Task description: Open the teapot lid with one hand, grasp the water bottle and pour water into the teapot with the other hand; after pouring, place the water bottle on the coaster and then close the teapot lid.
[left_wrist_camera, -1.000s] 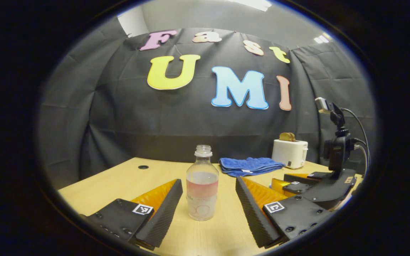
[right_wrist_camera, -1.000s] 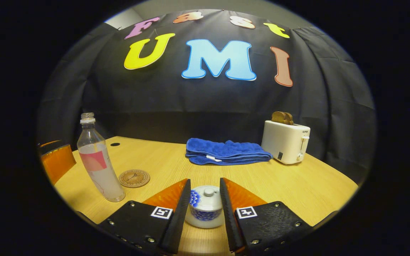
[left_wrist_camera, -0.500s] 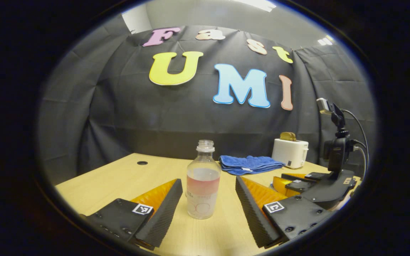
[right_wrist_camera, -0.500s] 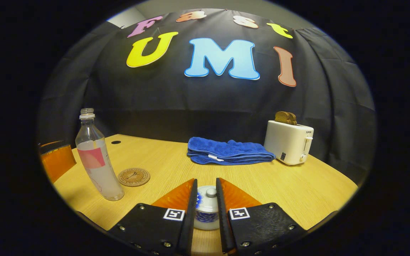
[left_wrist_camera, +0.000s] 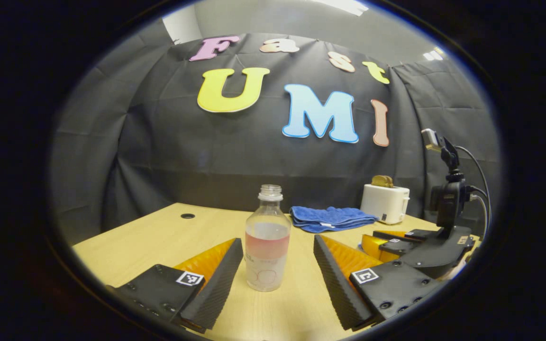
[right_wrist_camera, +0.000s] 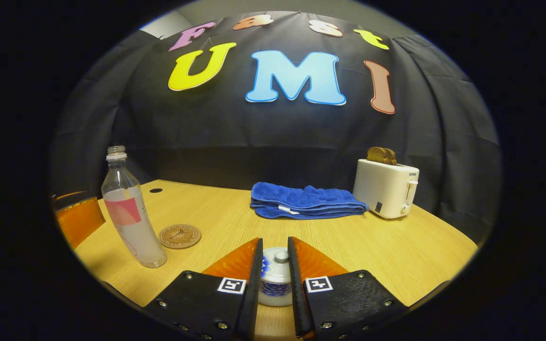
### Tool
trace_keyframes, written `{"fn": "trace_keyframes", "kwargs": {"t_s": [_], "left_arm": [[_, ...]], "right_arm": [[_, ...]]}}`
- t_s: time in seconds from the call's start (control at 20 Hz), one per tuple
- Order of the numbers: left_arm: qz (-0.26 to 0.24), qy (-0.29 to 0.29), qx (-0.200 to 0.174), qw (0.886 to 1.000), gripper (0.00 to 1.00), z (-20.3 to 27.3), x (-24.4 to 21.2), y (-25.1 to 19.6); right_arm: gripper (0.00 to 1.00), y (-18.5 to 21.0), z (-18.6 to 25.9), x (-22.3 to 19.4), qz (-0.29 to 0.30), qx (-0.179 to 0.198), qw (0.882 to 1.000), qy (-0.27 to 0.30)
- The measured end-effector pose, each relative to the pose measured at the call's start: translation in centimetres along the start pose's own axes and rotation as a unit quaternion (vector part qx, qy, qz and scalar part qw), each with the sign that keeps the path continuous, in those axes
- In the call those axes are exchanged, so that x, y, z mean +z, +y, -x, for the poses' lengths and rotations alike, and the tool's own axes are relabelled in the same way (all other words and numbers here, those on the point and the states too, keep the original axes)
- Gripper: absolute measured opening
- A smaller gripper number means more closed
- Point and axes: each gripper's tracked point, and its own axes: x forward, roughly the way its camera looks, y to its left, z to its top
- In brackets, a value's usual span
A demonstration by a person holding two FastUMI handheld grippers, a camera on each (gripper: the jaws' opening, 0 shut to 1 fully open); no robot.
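Note:
A clear uncapped water bottle [left_wrist_camera: 267, 246] with a pink label stands upright on the wooden table [left_wrist_camera: 159, 237]. My left gripper [left_wrist_camera: 277, 239] is open, one finger on each side of the bottle, neither touching it. In the right gripper view the bottle [right_wrist_camera: 128, 213] stands at the left beside a round cork coaster [right_wrist_camera: 180, 236]. A small white teapot with a blue pattern [right_wrist_camera: 273, 289] sits low between my right gripper's fingers. My right gripper [right_wrist_camera: 274, 239] is shut on the teapot lid [right_wrist_camera: 277, 267], whose knob shows in the narrow gap. The lid rests on the pot.
A folded blue towel [right_wrist_camera: 306, 201] lies at the back of the table, and a white toaster [right_wrist_camera: 386, 189] holding toast stands to its right. The right gripper's body [left_wrist_camera: 424, 251] with its camera mast is at the right of the left gripper view.
My right gripper's fingers closed in on the teapot lid between a second ago and half a second ago, then held still. My left gripper stayed open and shifted slightly around the bottle.

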Motion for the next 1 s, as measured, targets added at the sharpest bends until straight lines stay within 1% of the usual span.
{"fn": "trace_keyframes", "kwargs": {"t_s": [0.35, 0.45, 0.75, 0.8, 0.85, 1.0], "left_arm": [[0.007, 0.003, 0.003, 1.000, 1.00, -0.1, -0.4, 0.4], [0.005, 0.002, 0.003, 1.000, 1.00, 0.0, -0.3, 0.4], [0.008, 0.002, 0.003, 1.000, 1.00, 0.0, -0.3, 0.6], [0.009, 0.002, 0.002, 1.000, 1.00, -0.1, -0.2, 0.5], [0.008, 0.002, 0.003, 1.000, 1.00, -0.1, -0.3, 0.6], [0.006, 0.002, 0.004, 1.000, 1.00, -0.1, -0.3, 0.7]], "right_arm": [[0.31, -0.1, -0.1, -0.1, -0.003, -0.005, 1.000, 0.005], [0.31, -0.5, -0.1, 0.0, -0.013, -0.012, 1.000, 0.001], [0.31, -0.7, -0.2, 0.2, 0.000, -0.015, 1.000, -0.003], [0.31, -0.8, 0.1, 0.1, -0.019, -0.024, 1.000, -0.004], [0.05, -1.0, 0.2, 0.1, -0.016, -0.024, 1.000, -0.004], [0.06, -0.9, -0.3, 0.1, -0.003, -0.026, 1.000, -0.002]]}}
